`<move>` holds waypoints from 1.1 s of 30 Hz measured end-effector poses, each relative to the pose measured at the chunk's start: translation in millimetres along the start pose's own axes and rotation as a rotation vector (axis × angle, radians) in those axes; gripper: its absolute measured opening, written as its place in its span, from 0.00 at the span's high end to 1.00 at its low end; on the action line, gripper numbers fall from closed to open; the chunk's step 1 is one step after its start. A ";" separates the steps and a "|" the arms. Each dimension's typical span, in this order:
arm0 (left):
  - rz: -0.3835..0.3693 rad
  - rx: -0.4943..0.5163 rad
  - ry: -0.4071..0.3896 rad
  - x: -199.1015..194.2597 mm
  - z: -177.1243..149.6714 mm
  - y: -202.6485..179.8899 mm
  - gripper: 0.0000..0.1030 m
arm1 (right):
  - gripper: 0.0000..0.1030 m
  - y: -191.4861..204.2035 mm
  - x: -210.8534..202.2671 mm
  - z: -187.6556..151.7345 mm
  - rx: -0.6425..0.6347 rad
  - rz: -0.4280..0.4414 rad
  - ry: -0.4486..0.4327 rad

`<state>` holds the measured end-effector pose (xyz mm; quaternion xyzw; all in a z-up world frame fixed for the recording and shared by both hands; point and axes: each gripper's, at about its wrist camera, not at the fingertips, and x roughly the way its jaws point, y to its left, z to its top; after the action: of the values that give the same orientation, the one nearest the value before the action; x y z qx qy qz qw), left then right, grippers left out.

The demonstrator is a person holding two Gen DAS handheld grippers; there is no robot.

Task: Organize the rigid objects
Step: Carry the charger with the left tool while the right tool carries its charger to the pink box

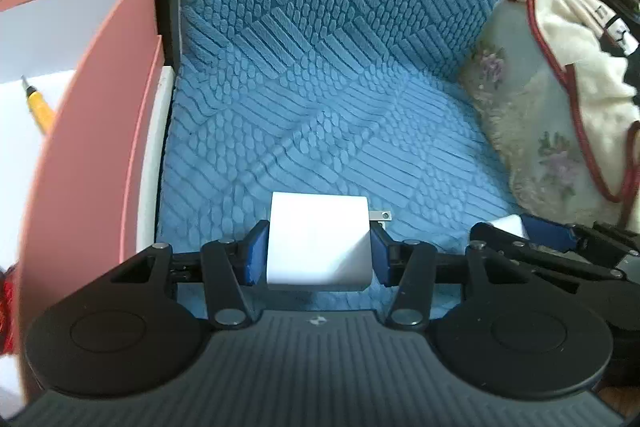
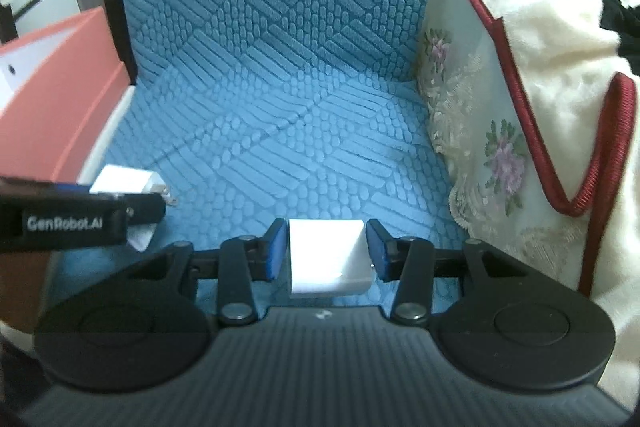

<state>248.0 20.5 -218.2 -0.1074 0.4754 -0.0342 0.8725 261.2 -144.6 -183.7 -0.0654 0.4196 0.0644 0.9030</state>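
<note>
My left gripper (image 1: 318, 251) is shut on a white charger plug (image 1: 318, 241), its metal prongs (image 1: 380, 215) pointing right, just above the blue textured seat cushion (image 1: 320, 115). My right gripper (image 2: 327, 253) is shut on a second white charger block (image 2: 326, 255) above the same cushion (image 2: 280, 115). In the right wrist view the left gripper (image 2: 80, 219) shows at the left with its white plug (image 2: 128, 181). In the left wrist view the right gripper (image 1: 560, 247) shows at the right edge.
A pink box (image 1: 100, 115) stands at the left of the seat, with a yellow pen (image 1: 38, 107) inside on its white floor. The pink box also shows in the right wrist view (image 2: 60, 99). A cream floral blanket (image 2: 520, 107) with red trim lies at the right.
</note>
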 end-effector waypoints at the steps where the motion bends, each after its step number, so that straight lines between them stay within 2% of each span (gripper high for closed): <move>1: -0.003 -0.006 -0.002 -6.7 -1.5 0.0 0.45 | 0.55 0.6 -6.4 -0.8 0.009 0.016 0.000; 8: -0.029 -0.059 -0.024 -58.0 -10.2 2.4 0.45 | 0.55 7.3 -51.8 -6.5 0.015 0.071 -0.023; 25: -0.044 -0.087 -0.090 -158.1 -32.3 -2.2 0.45 | 0.55 20.3 -145.9 -15.4 -0.020 0.146 -0.101; 33: 0.003 -0.115 -0.141 -203.8 -37.2 16.4 0.45 | 0.55 48.8 -171.2 -16.5 -0.073 0.228 -0.125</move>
<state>104.9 63.6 -73.7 -0.1586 0.4142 0.0019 0.8963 131.0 -110.0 -66.2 -0.0457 0.3649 0.1859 0.9112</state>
